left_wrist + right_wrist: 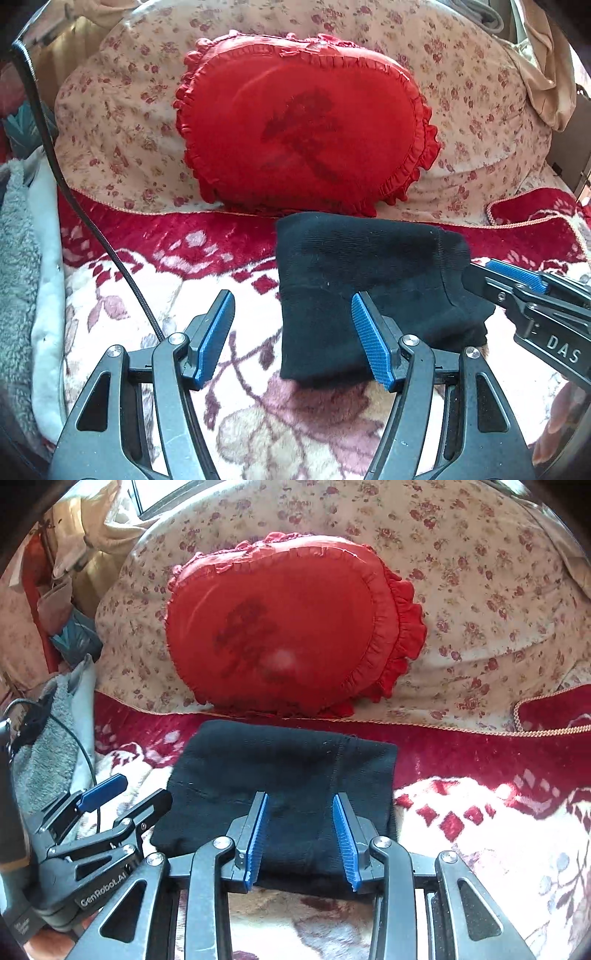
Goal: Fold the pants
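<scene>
The black pants (373,291) lie folded into a compact rectangle on the red and white floral blanket (155,314); they also show in the right wrist view (284,786). My left gripper (291,314) is open at the fold's near left corner, with its right finger over the cloth and its left finger over the blanket. My right gripper (300,812) is open over the fold's near edge, with nothing between its blue pads. The right gripper also shows at the right of the left wrist view (517,275), and the left gripper at the left of the right wrist view (129,794).
A red heart-shaped ruffled cushion (303,129) leans on a large floral pillow (122,122) just behind the pants. A grey fleece cloth (18,258) lies at the left edge. A black cable (92,236) runs across the blanket at the left.
</scene>
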A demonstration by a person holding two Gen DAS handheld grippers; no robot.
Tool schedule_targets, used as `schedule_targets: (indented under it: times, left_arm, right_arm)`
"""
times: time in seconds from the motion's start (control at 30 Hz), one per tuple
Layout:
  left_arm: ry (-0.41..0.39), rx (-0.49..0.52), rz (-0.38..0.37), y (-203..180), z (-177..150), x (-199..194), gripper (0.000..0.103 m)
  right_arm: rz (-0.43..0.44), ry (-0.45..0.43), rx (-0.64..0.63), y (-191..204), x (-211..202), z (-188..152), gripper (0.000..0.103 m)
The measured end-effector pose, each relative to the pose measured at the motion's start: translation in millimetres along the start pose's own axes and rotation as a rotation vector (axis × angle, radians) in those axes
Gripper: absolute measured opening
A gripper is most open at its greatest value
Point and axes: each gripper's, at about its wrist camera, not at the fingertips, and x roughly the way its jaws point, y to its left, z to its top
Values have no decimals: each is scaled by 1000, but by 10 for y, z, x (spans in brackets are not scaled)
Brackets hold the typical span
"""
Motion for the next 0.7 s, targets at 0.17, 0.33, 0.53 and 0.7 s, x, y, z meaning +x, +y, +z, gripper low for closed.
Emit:
schedule_targets:
  times: [0.17, 0.33, 0.53, 0.7]
  left_arm:
    - [-25, -3, 27, 41, -70, -149, 66]
    - [-43, -17, 35, 96, -117, -266, 66]
    - [-50, -16, 44, 99, -158, -333, 66]
    - [-55, -11, 46, 79, -194, -369, 66]
  right_arm:
    - [-18, -8, -13, 95, -104, -56, 35]
    - [-6, -15, -5, 133, -188, -110, 35]
    - [-11, -6, -7, 149, -233, -165, 36]
    - [-7, -2, -3, 148, -254, -207, 36]
